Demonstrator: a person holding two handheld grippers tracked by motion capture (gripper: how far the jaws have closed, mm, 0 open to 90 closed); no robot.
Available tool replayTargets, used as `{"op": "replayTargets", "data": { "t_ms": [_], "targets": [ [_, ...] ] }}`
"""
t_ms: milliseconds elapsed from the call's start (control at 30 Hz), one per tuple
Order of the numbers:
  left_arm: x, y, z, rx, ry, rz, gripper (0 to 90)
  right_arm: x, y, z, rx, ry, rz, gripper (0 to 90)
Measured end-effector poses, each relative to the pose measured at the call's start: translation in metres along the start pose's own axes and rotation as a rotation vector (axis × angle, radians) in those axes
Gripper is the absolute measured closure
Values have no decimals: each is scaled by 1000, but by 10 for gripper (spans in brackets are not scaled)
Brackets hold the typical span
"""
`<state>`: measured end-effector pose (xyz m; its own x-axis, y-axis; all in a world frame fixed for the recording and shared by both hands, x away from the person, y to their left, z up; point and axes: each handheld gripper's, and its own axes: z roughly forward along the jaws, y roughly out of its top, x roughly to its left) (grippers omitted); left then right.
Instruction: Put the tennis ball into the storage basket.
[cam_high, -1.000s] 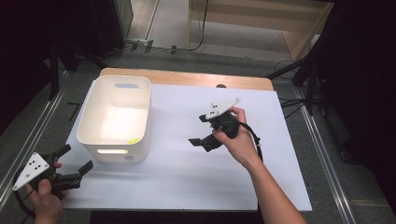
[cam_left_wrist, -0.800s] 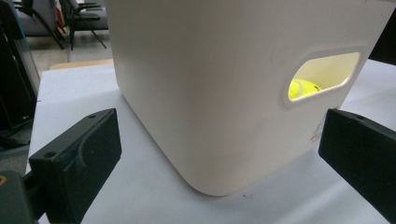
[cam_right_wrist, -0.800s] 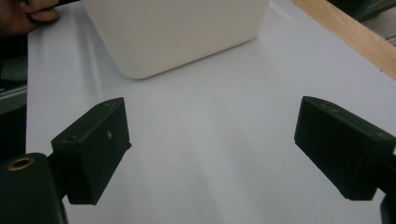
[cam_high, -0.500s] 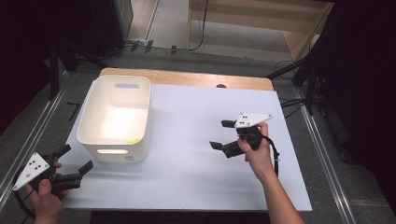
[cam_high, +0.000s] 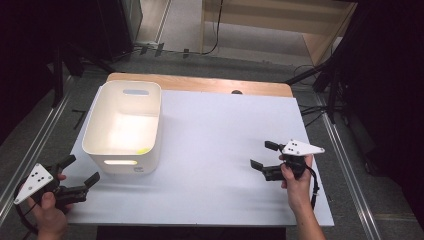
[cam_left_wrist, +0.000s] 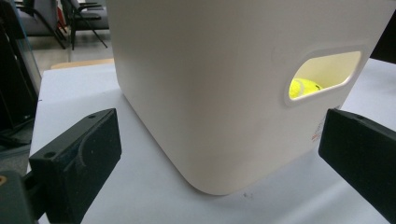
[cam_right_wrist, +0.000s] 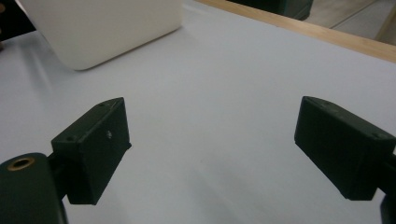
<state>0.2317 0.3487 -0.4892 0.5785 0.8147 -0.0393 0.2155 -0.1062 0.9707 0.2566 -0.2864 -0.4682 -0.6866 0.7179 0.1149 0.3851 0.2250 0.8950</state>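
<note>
While both grippers sit empty with jaws apart, the white bin (cam_high: 125, 125) stands near the table's (cam_high: 220, 140) back-left corner, a yellow ball (cam_left_wrist: 301, 87) inside it showing through the handle slot. Left gripper (cam_high: 80, 182) hovers at the front-left corner, just beside the bin's near wall and pointed at it. Right gripper (cam_high: 264, 156) is over by the right edge, well apart, so I'd say the left hand is the closer one.

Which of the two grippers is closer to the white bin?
The left gripper, at the table's near left corner just beside the white bin; the right gripper is far across the sheet.
</note>
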Motion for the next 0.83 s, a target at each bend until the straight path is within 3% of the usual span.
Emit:
{"op": "replayTargets", "data": {
  "t_ms": [400, 600, 700, 833],
  "targets": [
    [0, 0, 0, 6, 2, 6, 0, -14, -56, -43, -57, -132, 80, 93],
    [0, 0, 0, 3, 3, 5, 0, -18, -81, -68, -147, -194, 135, 93],
    [0, 0, 0, 0, 2, 2, 0, -18, -86, -78, -176, -213, 137, 93],
    [0, 0, 0, -1, 3, 1, 0, -20, -90, -84, -213, -222, 185, 93]
  ]
}}
